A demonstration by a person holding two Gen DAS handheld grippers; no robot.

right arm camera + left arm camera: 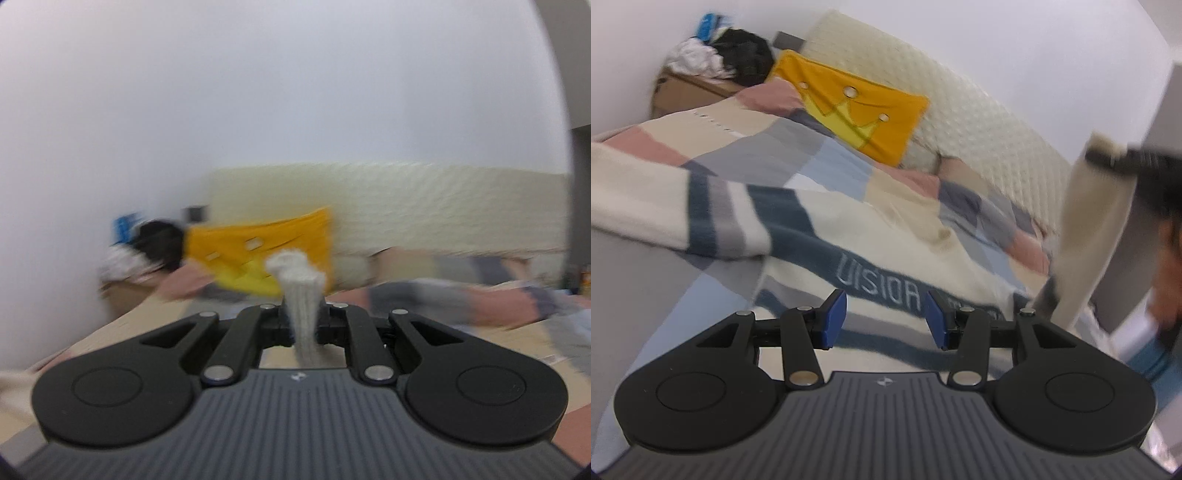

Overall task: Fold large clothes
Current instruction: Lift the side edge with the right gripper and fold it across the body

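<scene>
Left gripper (885,319) hovers released over the striped sweater (886,236) spread on the patchwork bedspread (827,158), right gripper (303,317) clenched on its cream cuff (301,280), lifted, yellow pillow (857,107) and headboard (979,122) beyond.

Soft even light; motion blur; fisheye-bent edges

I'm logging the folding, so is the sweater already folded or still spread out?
Mostly spread: the sweater lies open on the bed, one sleeve lifted by the shut right hand-held gripper.
</scene>
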